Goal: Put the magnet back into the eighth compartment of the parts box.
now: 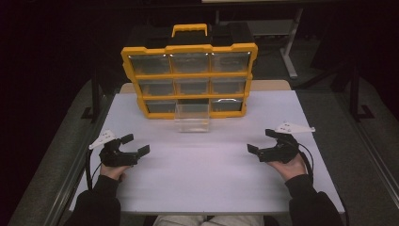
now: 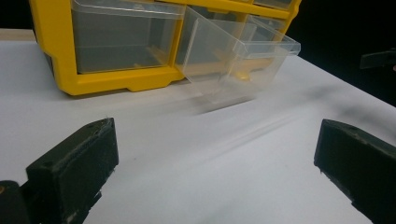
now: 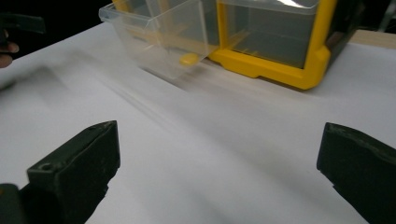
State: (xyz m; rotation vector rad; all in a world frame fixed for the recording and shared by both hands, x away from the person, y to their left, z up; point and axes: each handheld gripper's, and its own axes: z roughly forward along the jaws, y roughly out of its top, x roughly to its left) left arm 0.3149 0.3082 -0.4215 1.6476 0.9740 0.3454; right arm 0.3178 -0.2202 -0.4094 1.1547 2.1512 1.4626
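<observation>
Yellow cabinet [image 1: 189,75]: stands at the far middle of the table [image 1: 211,174], three rows of three clear drawers, carry handle on top.
Pulled drawer [image 1: 192,117]: bottom row, middle slot. It sticks out toward the near side, and its front looks like it rests on the table. In the right gripper view there's a small yellow bit [image 3: 189,59] at the bottom of it, can't really tell what that is.
Left gripper [image 1: 134,144]: near left part of the table, held in the person's left hand. Jaws spread wide, nothing between them, just bare white table.
Right gripper [image 1: 261,141]: near right part, pretty much mirroring the other one. Jaws also wide apart and holding nothing.
Drawer vs left gripper: drawer is farther away and to the right of it, well apart. In the left gripper view the drawer [image 2: 238,56] sits up in the far middle, beyond the gap between the jaws, no contact at all.
Drawer vs right gripper: farther away and to the left, again well apart. In the right gripper view the drawer [image 3: 163,32] is at the upper left, past the left jaw.
Between the grippers: plain open stretch of table, with the drawer roughly centred between them on the far side.
Table: white top, with the person's dark sleeves coming in from the near edge.
</observation>
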